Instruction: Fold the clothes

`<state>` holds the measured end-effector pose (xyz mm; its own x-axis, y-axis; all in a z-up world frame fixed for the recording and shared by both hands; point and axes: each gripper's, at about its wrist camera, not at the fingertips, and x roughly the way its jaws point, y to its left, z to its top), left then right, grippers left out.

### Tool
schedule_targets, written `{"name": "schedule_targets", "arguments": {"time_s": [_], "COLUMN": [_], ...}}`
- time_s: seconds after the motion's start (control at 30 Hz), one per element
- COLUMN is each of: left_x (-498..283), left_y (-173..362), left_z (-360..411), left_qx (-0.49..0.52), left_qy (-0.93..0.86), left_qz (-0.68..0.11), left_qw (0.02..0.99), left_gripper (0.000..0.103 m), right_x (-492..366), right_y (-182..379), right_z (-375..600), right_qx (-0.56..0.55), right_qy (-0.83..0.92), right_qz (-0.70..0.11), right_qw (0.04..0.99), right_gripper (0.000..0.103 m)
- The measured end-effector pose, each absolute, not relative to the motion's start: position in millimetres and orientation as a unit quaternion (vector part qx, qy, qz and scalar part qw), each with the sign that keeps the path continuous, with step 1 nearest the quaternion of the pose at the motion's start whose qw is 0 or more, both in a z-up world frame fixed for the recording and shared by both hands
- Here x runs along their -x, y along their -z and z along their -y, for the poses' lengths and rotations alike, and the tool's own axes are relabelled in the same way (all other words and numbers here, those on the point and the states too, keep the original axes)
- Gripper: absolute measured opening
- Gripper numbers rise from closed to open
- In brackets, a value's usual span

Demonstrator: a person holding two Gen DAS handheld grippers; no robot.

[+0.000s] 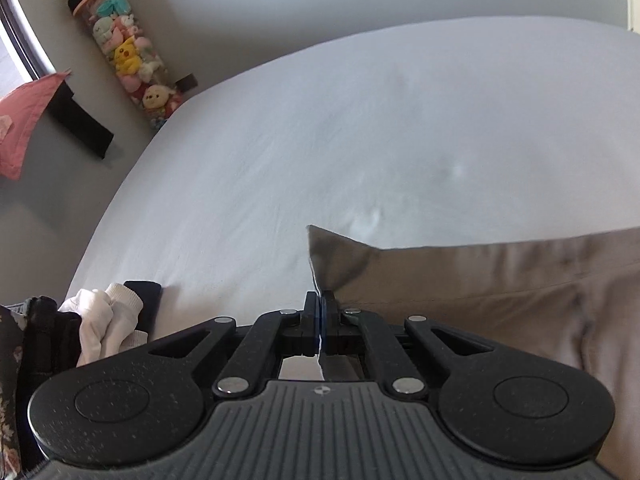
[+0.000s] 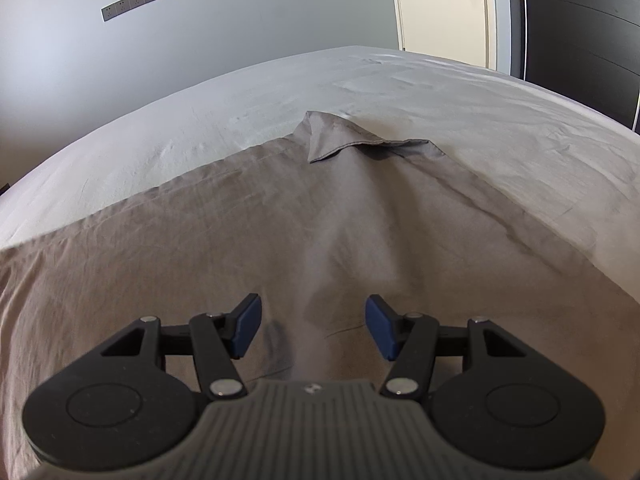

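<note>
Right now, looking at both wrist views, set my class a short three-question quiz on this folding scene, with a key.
1. True or false: the left claw is shut on the brown cloth.
2. Which claw is open? A) left B) right
3. Fill in: the cloth lies on a bed with a ____ sheet.

Key: 1 true; 2 B; 3 white.
</note>
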<state>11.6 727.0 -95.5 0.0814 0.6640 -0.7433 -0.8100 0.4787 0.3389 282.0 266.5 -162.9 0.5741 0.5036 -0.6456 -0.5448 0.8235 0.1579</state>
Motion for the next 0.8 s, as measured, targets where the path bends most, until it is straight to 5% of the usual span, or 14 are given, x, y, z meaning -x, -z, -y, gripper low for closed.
{"name": "schedule_targets", "arguments": {"time_s": [0.27, 0.47, 0.67, 0.8], "left_x": [-20, -7, 3, 14], "left_y": [136, 131, 122, 116], "left_z": [-732, -724, -705, -688], "left_qx": [0.081, 0.095, 0.094, 0.102], "left_qy": [-0.508, -0.506, -0.494, -0.488], "left_qz": [-0.454, -0.443, -0.436, -0.426], "left_qw": [0.727, 0.734, 0.746, 0.755], "left_gripper": [0.002, 0.026, 0.055, 0.059], "right_x": [-287, -304, -352, -384], "right_y": [166, 157, 155, 163], "right_z": [-270, -264, -277, -301], "right_qx": [0.046, 0.064, 0.217, 0.335], "right_qy": [-0.297, -0.298, -0.317, -0.330], "right_qz": [-0.342, -0.300, -0.223, -0.174], "right_qw": [0.891, 0.904, 0.896, 0.865], "right_gripper": [0.061, 0.060, 0.060, 0.059]}}
